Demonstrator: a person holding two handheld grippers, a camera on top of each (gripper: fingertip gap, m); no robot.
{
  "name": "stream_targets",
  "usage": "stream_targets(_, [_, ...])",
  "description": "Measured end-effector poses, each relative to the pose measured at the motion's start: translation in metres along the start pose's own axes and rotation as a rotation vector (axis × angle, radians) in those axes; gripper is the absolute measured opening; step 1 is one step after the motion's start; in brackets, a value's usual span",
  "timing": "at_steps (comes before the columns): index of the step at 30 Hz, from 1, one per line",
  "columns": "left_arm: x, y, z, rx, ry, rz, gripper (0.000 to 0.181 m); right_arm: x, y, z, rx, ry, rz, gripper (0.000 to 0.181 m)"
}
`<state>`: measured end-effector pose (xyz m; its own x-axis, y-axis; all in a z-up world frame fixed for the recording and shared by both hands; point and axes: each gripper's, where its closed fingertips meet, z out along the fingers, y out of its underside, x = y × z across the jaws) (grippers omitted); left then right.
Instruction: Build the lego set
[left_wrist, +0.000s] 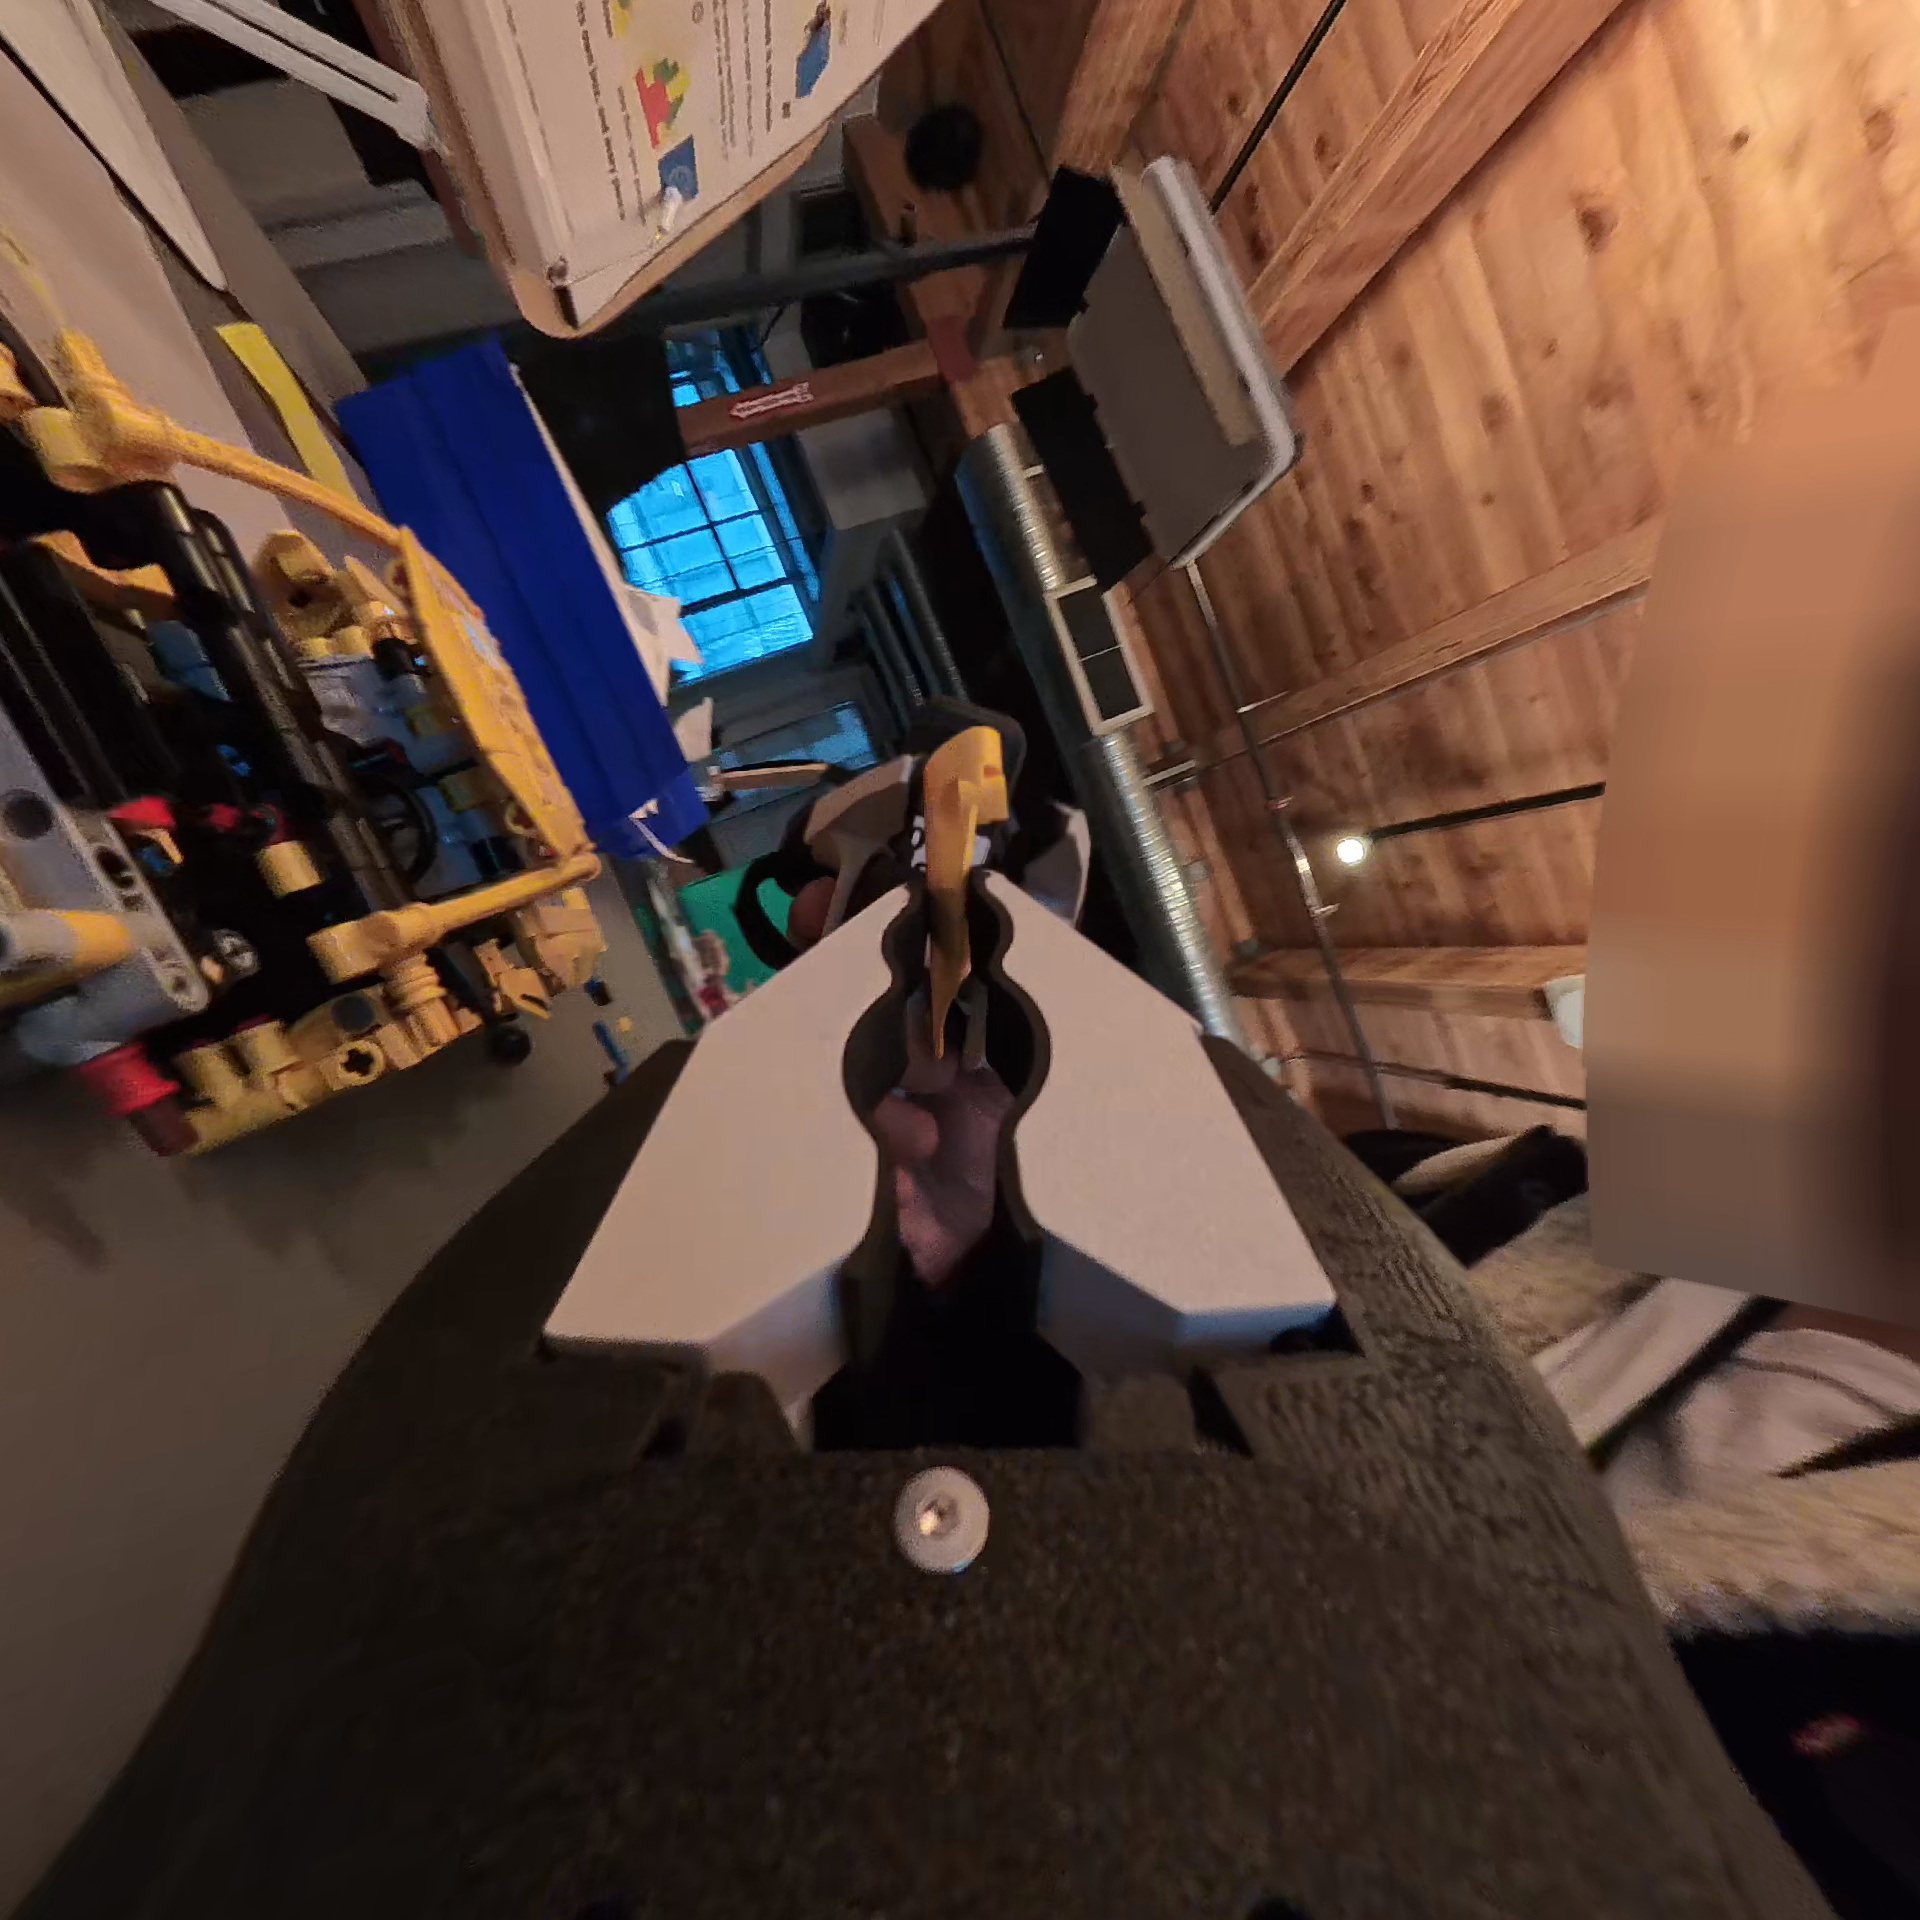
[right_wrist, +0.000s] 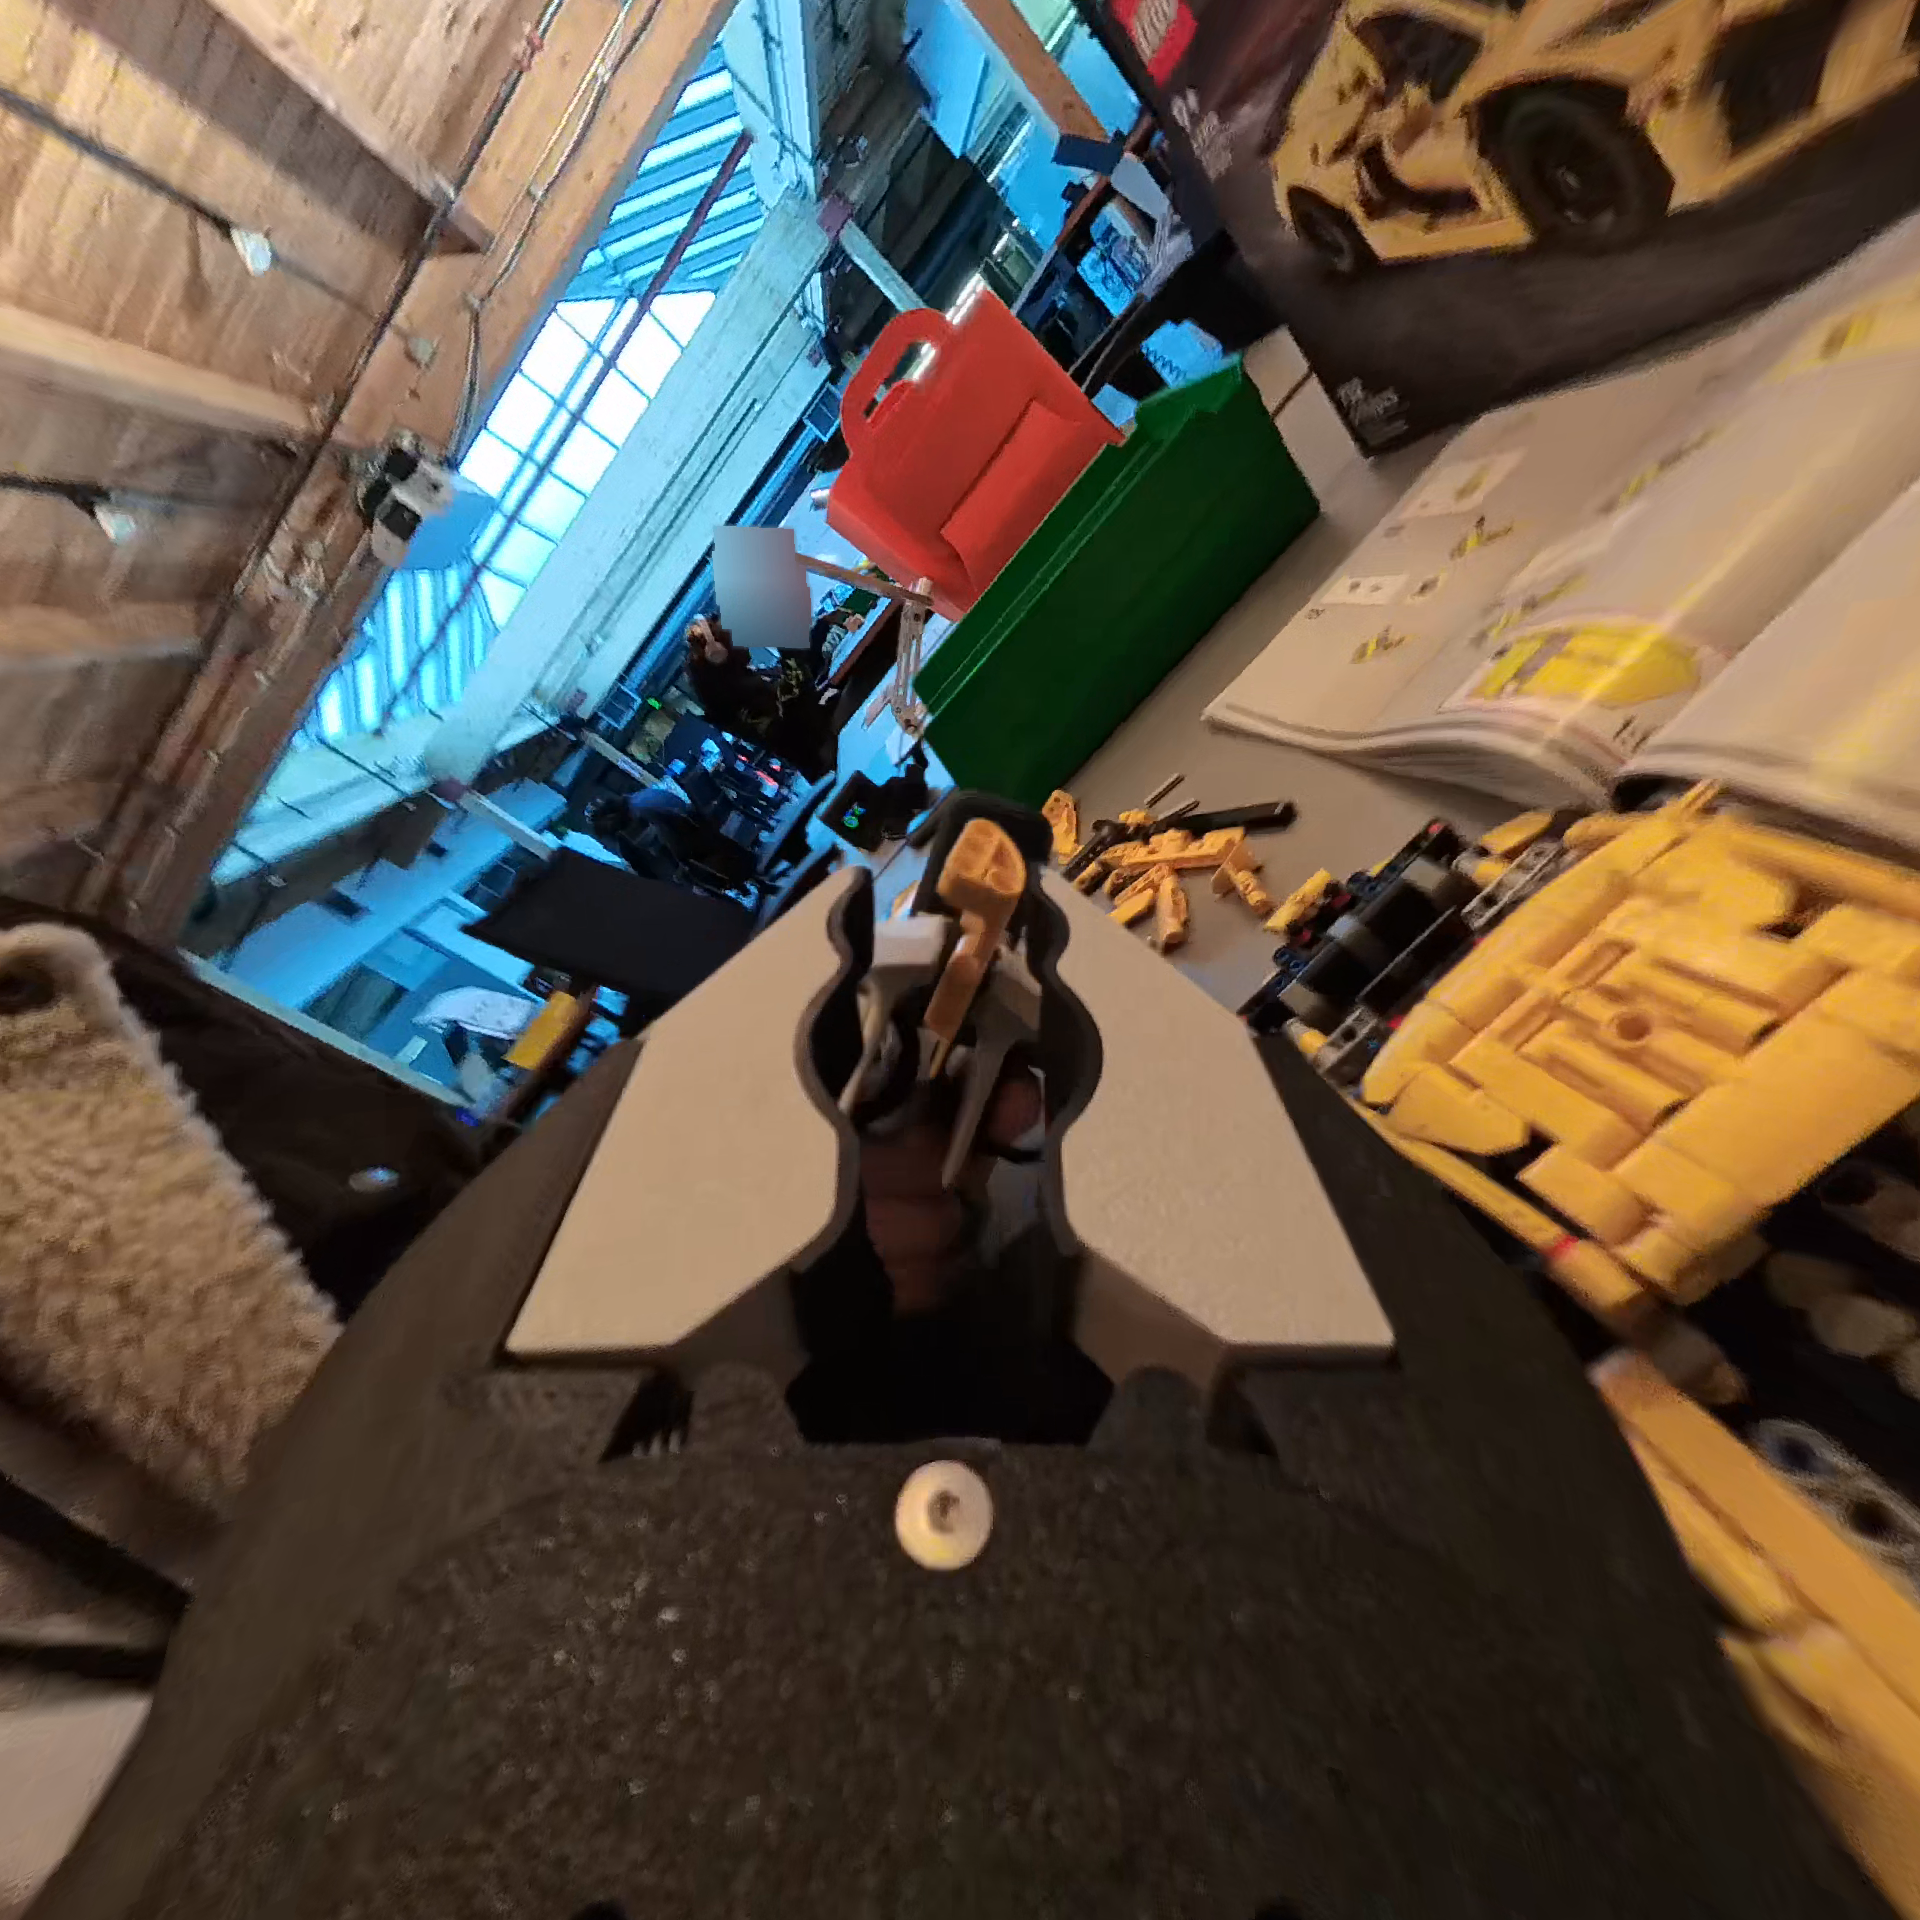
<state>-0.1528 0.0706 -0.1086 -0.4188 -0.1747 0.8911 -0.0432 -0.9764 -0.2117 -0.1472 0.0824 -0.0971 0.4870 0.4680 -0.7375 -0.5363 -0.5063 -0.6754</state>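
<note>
Beside the yellow car model, both tongs pinch one yellow piece.

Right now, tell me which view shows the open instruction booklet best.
The right wrist view: the instruction booklet lies open on the table behind the yellow car model, its pages visible though blurred. The left wrist view does not show it.

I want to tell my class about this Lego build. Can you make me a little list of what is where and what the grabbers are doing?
left gripper: shut on a thin yellow plastic Lego piece
right gripper: facing the left one, jaws close on the same piece
half-built yellow Lego car: lying on the grey table
loose yellow and black Lego parts: scattered beyond the car
open instruction booklet: flat, behind the car
green plastic bin: beside the booklet
red plastic container: against the bin
</note>
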Motion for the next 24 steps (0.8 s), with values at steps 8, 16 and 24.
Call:
stream_targets(8, [0.000, -0.032, -0.031, -0.113, -0.106, 0.249, 0.007, 0.046, 0.055, -0.126, -0.533, 0.452, -0.666, 0.041])
stream_targets(16, [-0.022, -0.010, -0.026, -0.280, -0.306, 0.526, 0.007, 0.063, 0.111, -0.145, -0.614, 0.540, -0.668, 0.021])
stream_targets(24, [-0.022, -0.001, -0.022, -0.317, -0.294, 0.560, 0.007, 0.087, 0.117, -0.153, -0.682, 0.518, -0.692, 0.017])
